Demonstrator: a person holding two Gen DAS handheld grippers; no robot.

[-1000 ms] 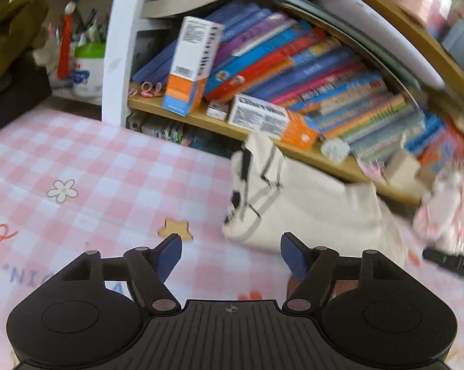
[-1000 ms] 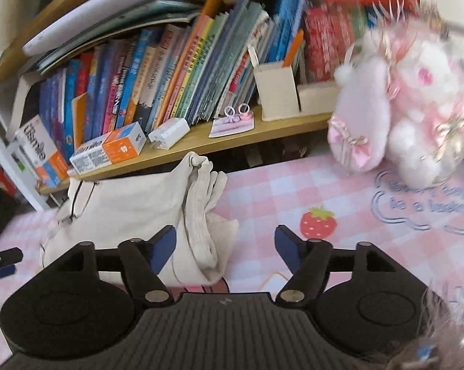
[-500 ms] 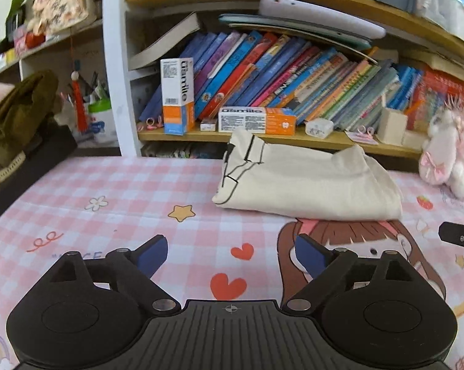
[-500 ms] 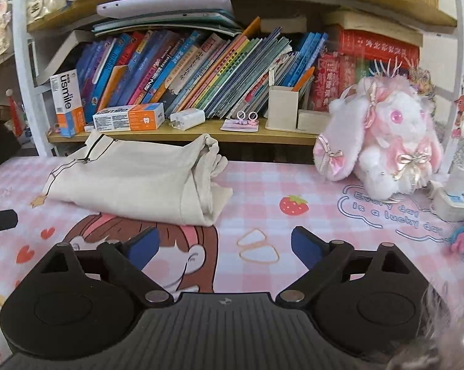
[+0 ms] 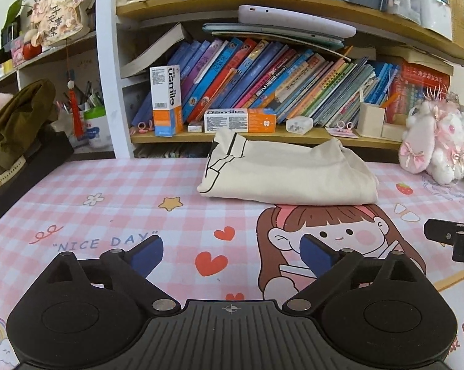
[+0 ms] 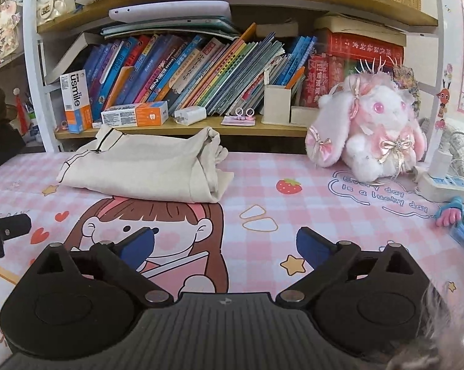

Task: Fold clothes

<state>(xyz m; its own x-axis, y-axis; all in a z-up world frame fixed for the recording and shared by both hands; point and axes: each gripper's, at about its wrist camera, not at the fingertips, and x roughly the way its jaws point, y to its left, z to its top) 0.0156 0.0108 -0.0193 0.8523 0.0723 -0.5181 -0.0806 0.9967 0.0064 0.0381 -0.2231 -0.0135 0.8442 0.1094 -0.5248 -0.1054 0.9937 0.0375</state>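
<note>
**A:** Nearest the lens, the left tongs hang over the pink checked counter with the jaws spreading wide — nothing between them, just the printed hearts. Same for the right tongs: opening, empty, parked over the cartoon girl on the mat.

**B:** So where's the actual clothing?

**A:** The cream garment sits mid-frame, further back, right at the foot of the bookshelf. It's already a flat rectangular bundle, black-trimmed end to the left, thicker layered edge to the right. Well apart from both tongs.

**B:** Looks finished then?

**A:** My guess is this piece is done. The right edge is a bit lumpy in the right wrist view, so maybe a tidy-up, but no other loose garment shows on the counter. There's an olive fabric heap at the left edge — can't tell if it's part of the job.

**B:** Anything in the way?

**A:** Not really. Plush rabbit and a power strip sit at right, toothpaste boxes on the shelf just behind the bundle.
</note>
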